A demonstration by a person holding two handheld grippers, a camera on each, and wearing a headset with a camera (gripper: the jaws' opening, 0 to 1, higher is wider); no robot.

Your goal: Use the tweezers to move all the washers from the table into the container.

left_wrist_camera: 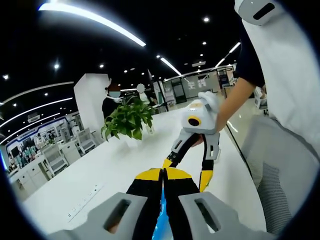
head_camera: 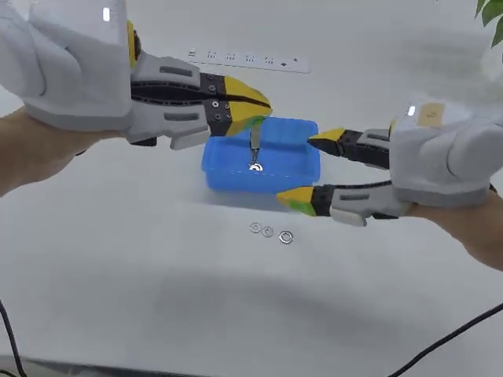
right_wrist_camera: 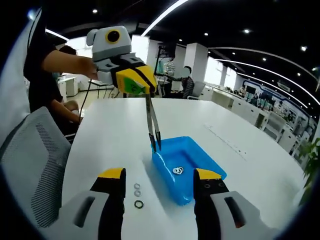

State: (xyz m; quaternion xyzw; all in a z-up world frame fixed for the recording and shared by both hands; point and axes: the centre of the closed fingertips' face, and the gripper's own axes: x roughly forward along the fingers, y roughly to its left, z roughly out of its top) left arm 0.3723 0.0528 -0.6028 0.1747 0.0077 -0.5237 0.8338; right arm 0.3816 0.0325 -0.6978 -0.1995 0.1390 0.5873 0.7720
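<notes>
Washers (head_camera: 268, 232): three lie on the tabletop (head_camera: 157, 275) just in front of the blue container (head_camera: 216, 174), and at least two stored washers (right_wrist_camera: 177, 170) sit inside it. Left tongs (head_camera: 263, 111) clamp the tweezers (head_camera: 255, 145), tips down inside the container; right tongs (head_camera: 297, 169) hang open, empty, beside it. Roughly halfway by my read, three pickups left.
</notes>
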